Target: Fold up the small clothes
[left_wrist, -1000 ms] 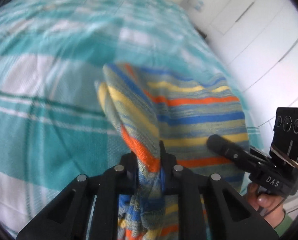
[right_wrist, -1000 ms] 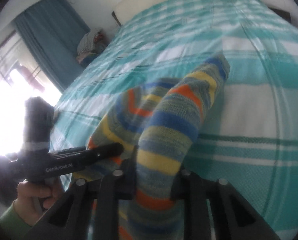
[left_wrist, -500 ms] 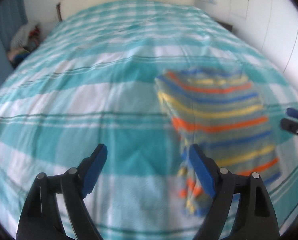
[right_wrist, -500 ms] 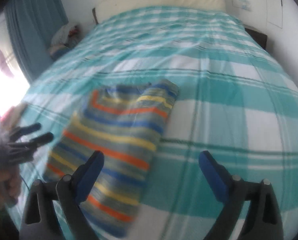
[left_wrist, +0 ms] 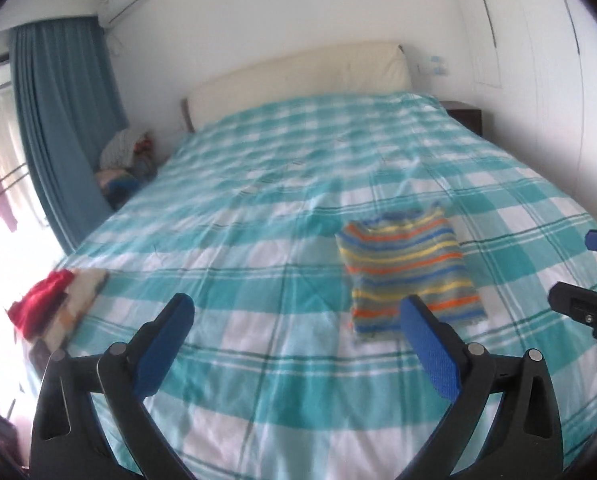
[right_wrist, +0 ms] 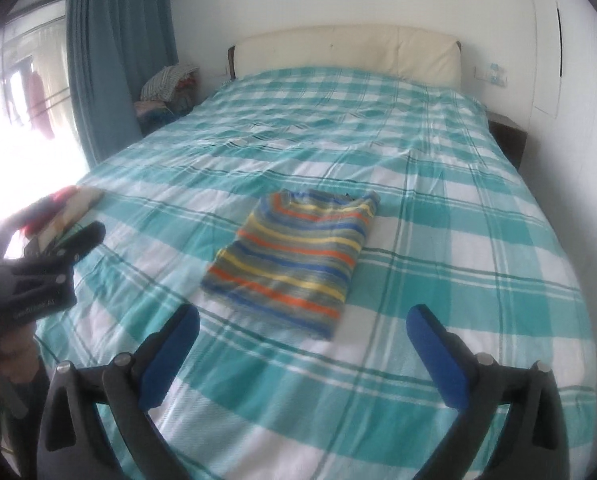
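The striped sweater [right_wrist: 298, 256] is seen lying folded on the bed [right_wrist: 478, 240] toward its foot edge — just released, as the left tool [left_wrist: 294, 324] and right tool [right_wrist: 302, 332] have been opened wide and hold nothing — so this fold is judged complete.

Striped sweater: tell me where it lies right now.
The striped sweater lies folded flat on the checked bedspread, just ahead of the open right gripper; in the left wrist view it sits right of centre, touched by neither gripper.
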`<state>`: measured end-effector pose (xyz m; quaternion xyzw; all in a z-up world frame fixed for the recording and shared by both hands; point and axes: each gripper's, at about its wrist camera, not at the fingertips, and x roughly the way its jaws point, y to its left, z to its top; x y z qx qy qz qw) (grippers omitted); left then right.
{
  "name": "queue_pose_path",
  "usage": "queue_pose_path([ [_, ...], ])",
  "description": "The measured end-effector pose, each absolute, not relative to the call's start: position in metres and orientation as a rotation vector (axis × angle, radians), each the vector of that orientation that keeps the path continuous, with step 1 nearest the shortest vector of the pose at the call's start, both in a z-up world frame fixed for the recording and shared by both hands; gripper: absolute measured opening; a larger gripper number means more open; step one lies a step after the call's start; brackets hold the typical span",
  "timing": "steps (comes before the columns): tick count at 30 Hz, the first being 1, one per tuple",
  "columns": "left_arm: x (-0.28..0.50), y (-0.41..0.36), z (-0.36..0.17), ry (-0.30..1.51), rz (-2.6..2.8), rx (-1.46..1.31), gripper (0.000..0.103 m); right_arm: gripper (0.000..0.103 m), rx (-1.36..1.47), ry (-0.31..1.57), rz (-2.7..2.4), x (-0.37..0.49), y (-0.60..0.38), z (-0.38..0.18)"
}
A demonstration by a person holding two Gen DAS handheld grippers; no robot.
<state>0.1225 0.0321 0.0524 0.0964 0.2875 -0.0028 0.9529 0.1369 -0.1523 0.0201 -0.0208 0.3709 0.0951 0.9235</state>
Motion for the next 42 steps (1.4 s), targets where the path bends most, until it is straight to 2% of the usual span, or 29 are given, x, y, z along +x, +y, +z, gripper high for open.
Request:
queue_pose_path([
  [11, 0.072, 0.031, 0.026, 0.705, -0.071, 0.09, 0.103, 0.102, -0.091, 0.827, 0.101, 0.071, -0.117, 0.013],
  [42, 0.055, 0.043, 0.029, 0.757, -0.036, 0.06, 0.103, 0.102, -0.1, 0.826, 0.058, 0.043, -0.105, 0.029],
])
